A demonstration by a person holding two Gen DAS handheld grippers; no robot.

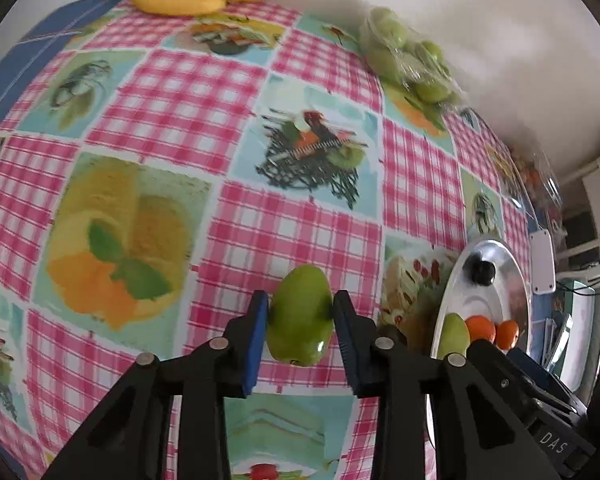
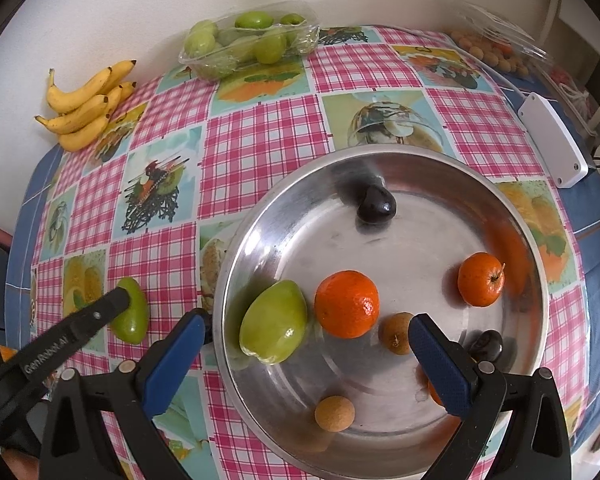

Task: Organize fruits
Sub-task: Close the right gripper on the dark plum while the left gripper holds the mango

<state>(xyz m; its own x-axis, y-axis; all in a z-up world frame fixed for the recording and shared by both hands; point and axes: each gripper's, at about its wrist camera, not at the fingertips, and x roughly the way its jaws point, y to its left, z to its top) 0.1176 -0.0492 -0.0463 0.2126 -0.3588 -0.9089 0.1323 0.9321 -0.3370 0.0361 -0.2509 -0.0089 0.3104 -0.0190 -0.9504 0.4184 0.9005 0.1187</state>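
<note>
A green mango-like fruit (image 1: 300,316) sits between the blue pads of my left gripper (image 1: 301,304), which is shut on it low over the checked tablecloth. The right wrist view shows the same fruit (image 2: 133,320), left of the steel bowl (image 2: 235,240), with a black left finger (image 2: 111,304) across it. My right gripper (image 2: 308,320) hangs open above the bowl and holds nothing. In the bowl lie another green fruit (image 2: 273,322), two mandarins (image 2: 347,304) (image 2: 480,279), two dark plums (image 2: 376,204) (image 2: 487,345) and two small brown fruits (image 2: 396,332) (image 2: 334,412).
Bananas (image 2: 83,108) lie at the table's far left by the wall. A clear tray of green fruits (image 2: 251,40) stands at the back. A plastic box of small brown fruits (image 2: 496,48) and a white box (image 2: 552,140) sit at the far right.
</note>
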